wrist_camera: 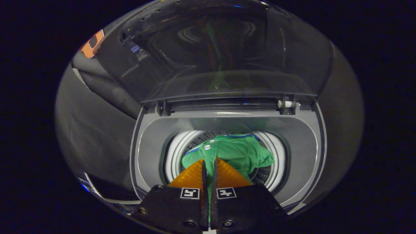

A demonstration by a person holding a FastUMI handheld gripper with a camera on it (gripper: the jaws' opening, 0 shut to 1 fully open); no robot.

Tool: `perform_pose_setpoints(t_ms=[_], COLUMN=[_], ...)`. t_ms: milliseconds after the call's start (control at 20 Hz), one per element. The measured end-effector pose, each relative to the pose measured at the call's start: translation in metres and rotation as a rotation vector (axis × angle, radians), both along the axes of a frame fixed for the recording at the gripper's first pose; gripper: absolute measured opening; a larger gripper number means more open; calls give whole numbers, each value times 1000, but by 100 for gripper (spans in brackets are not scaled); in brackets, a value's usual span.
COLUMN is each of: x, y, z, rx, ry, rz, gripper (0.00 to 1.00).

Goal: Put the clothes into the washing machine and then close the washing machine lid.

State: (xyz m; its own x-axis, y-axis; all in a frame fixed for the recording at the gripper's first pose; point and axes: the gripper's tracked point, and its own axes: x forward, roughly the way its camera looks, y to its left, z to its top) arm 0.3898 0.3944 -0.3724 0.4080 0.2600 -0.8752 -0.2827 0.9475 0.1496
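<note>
**Over the drum, shirt still pinched**

Between the fingers, the gripper point(209, 165) is clenched on a fold of the green shirt point(239, 152), which hangs into the drum point(276, 156) just ahead. Released carelessly, cloth could drape over the rim and jam the lid point(227, 48) raised beyond. The drum's depth is hidden.

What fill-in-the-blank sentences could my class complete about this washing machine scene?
1. The washing machine's lid stands ____.
2. The garment pinched by the hand-held gripper is ____ in colour.
3. The garment hangs over the machine's ____, inside the grey top opening.
4. The gripper's fingers are ____ on the cloth.

Missing words: open; green; drum; shut
</note>
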Motion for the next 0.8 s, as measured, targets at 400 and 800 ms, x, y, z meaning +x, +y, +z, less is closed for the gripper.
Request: perform_pose_setpoints(t_ms=[400, 800], x=[2, 4], y=[1, -1], z=[-4, 4], rx=[-11, -75], ry=[-7, -55], rz=[-7, 41], gripper=[6, 94])
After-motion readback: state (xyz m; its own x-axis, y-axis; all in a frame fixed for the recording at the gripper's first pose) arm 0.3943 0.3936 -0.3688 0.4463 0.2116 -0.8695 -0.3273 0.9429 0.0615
